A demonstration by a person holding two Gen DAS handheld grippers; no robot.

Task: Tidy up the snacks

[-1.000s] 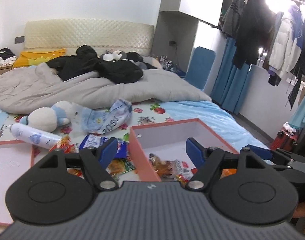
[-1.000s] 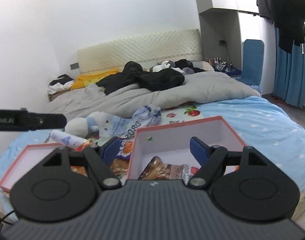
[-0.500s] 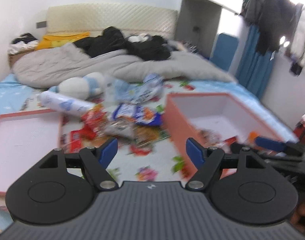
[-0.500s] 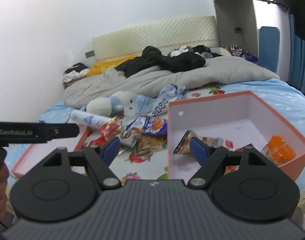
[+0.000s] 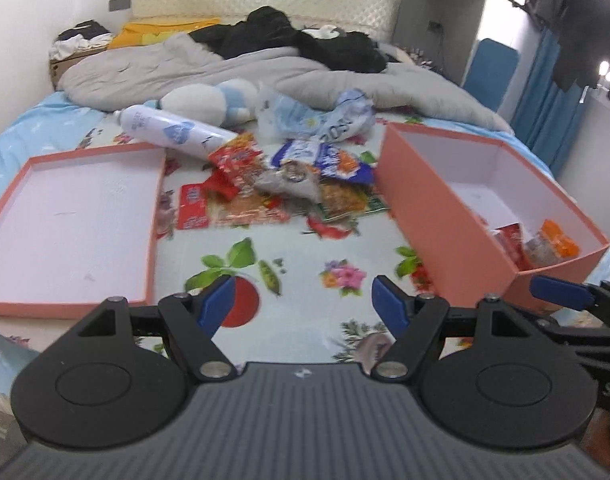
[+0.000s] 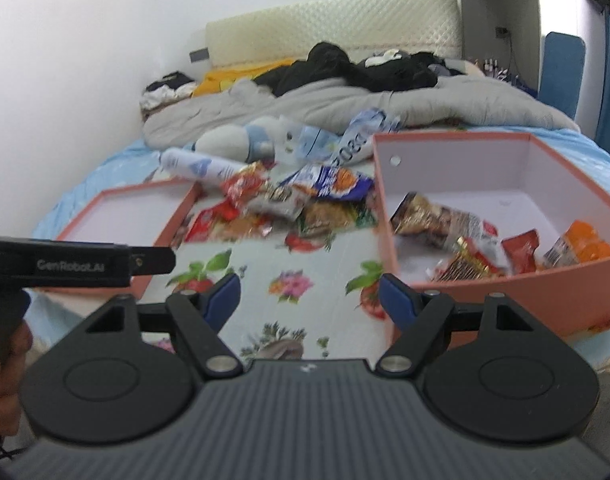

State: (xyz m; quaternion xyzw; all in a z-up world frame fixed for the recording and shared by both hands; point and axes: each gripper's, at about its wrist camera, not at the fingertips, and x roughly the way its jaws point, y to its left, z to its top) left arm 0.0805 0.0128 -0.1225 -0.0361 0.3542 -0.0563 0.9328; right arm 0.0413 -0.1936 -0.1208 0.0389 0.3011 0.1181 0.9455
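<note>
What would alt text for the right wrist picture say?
An open, empty right tool hovers over a floral bedsheet, between a pile of snack packets and a pink box holding several snacks. The box's lid lies farther left.

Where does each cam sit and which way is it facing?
Left wrist: on the left tool, low over the floral sheet, facing the headboard; own open fingers show, with the right tool's fingertip at right.
Right wrist: on the right tool, same heading, nearer the open box; own open fingers show, with the left tool's body and the hand holding it at left.
Shared: box, box lid, snack pile, grey duvet.
</note>
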